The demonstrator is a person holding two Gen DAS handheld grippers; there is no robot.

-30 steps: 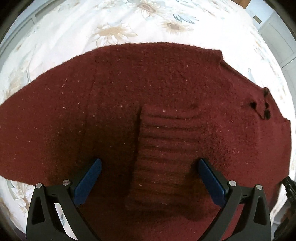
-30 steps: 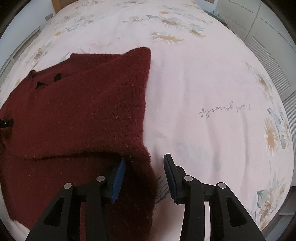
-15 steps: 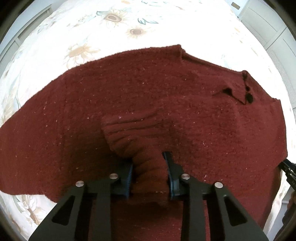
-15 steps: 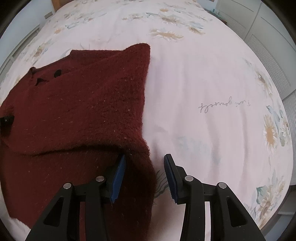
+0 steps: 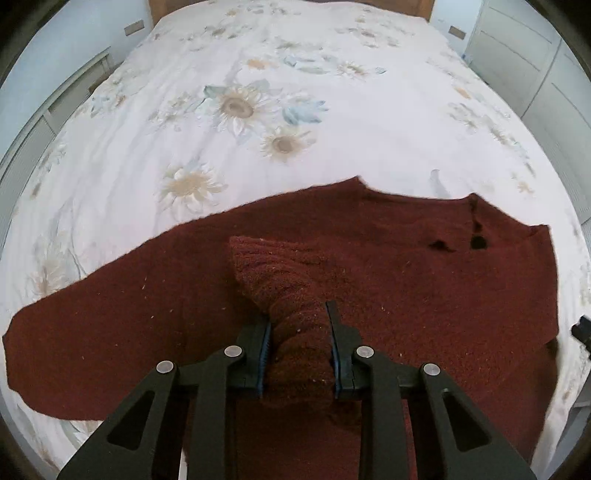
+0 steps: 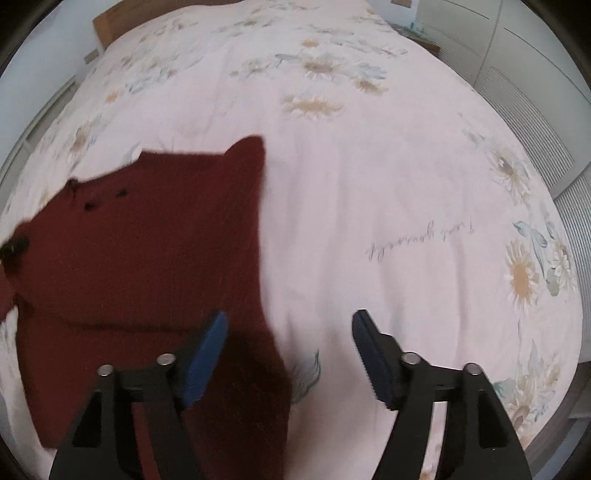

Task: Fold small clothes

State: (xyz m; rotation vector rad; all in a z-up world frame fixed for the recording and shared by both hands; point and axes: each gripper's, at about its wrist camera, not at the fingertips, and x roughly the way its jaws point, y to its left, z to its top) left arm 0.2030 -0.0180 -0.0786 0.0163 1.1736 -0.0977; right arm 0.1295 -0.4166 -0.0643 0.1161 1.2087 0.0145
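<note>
A dark red knit sweater [image 5: 406,273] lies spread on the bed. My left gripper [image 5: 297,321] is shut on its ribbed sleeve cuff [image 5: 273,273], lifted a little above the sweater's body. In the right wrist view the sweater [image 6: 140,243] lies at the left, blurred. My right gripper [image 6: 288,326] is open and empty above the sweater's right edge, which runs between its fingers. Dark buttons [image 5: 478,242] mark the neck area at the right.
The bed is covered by a white sheet with sunflower prints [image 5: 236,107]. A wooden headboard [image 6: 107,26] is at the far end. White cupboard doors [image 5: 524,62] stand to the right. Bare sheet [image 6: 388,184] extends right of the sweater.
My left gripper closed on the ribbed sleeve cuff and lifted it while pulling back. My right gripper opened wide, let go of the sweater's edge and rose.
</note>
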